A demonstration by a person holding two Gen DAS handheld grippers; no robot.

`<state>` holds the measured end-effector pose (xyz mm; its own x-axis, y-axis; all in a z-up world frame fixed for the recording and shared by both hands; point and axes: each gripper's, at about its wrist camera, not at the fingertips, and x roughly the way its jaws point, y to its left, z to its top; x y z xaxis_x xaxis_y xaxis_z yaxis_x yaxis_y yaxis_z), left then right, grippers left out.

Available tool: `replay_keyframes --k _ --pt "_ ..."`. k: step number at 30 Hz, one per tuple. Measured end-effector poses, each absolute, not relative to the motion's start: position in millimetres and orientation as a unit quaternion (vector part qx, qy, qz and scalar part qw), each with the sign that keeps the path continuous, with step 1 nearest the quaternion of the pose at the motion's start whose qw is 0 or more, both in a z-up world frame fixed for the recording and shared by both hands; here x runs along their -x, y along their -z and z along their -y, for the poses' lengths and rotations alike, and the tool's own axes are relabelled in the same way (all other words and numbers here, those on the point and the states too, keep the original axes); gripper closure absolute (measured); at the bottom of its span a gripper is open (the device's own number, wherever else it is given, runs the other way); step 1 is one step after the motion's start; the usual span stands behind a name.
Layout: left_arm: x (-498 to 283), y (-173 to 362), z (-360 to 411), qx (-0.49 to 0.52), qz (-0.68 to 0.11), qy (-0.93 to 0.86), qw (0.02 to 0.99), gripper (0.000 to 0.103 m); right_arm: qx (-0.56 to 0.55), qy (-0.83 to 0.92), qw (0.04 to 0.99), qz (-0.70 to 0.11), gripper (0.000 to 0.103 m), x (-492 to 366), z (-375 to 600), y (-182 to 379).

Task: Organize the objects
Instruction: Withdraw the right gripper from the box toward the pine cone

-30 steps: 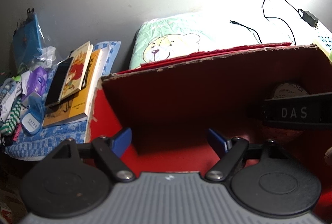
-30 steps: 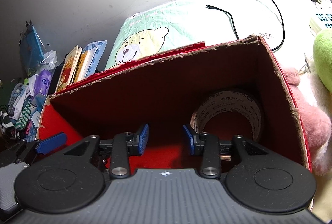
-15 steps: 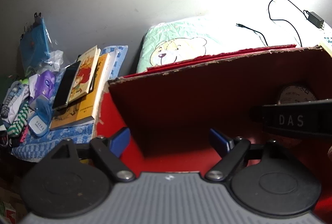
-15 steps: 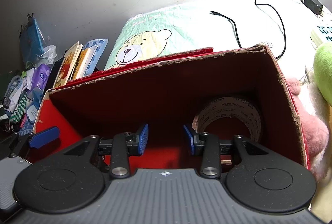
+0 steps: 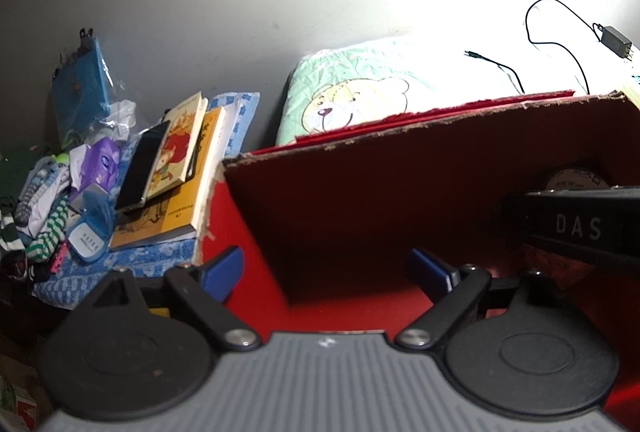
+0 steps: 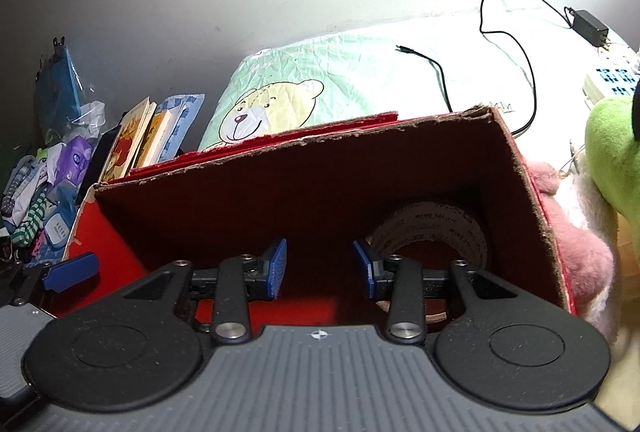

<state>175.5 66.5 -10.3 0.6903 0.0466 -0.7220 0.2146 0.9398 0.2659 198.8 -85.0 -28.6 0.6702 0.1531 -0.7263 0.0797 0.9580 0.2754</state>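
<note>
A red cardboard box (image 5: pixel 400 200) (image 6: pixel 304 192) lies open toward me, with a roll of tape (image 6: pixel 432 232) (image 5: pixel 576 178) in its right back corner. My left gripper (image 5: pixel 325 270) hangs wide open over the box's left end, holding nothing. My right gripper (image 6: pixel 320 266) is open by a narrower gap in front of the box's middle, left of the tape and not touching it. The right gripper's black body (image 5: pixel 580 228) crosses the right edge of the left wrist view. One blue fingertip of the left gripper (image 6: pixel 70 266) shows at far left.
Stacked books (image 5: pixel 180 168) (image 6: pixel 132 140) with a dark phone (image 5: pixel 142 164) lie left of the box on a blue cloth, beside socks and small packets (image 5: pixel 60 208). A bear pillow (image 6: pixel 280 104) and a black cable (image 6: pixel 508 44) lie behind. Green (image 6: pixel 612 152) and pink (image 6: pixel 572 244) plush toys press the box's right side.
Both views have drifted, so the box and pillow sit lower in frame, and further right in the left wrist view. Both grippers keep the same opening. The tape has not moved.
</note>
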Motion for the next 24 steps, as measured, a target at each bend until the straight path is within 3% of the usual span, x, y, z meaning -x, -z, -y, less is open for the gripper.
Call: replay_keyframes --k 14,18,24 --pt "-116.6 -30.4 -89.6 -0.123 -0.387 0.054 0.912 0.011 -0.144 -0.027 0.930 -0.336 0.061 -134.6 98.9 -5.3" --pt "-98.3 -42.3 -92.3 -0.119 -0.385 0.056 0.914 0.011 -0.158 -0.029 0.934 -0.319 0.052 -112.9 108.1 -13.7" --pt "-70.2 -57.0 -91.2 -0.134 -0.374 0.054 0.916 0.008 -0.181 -0.034 0.937 -0.297 0.047 -84.6 119.6 -24.5"
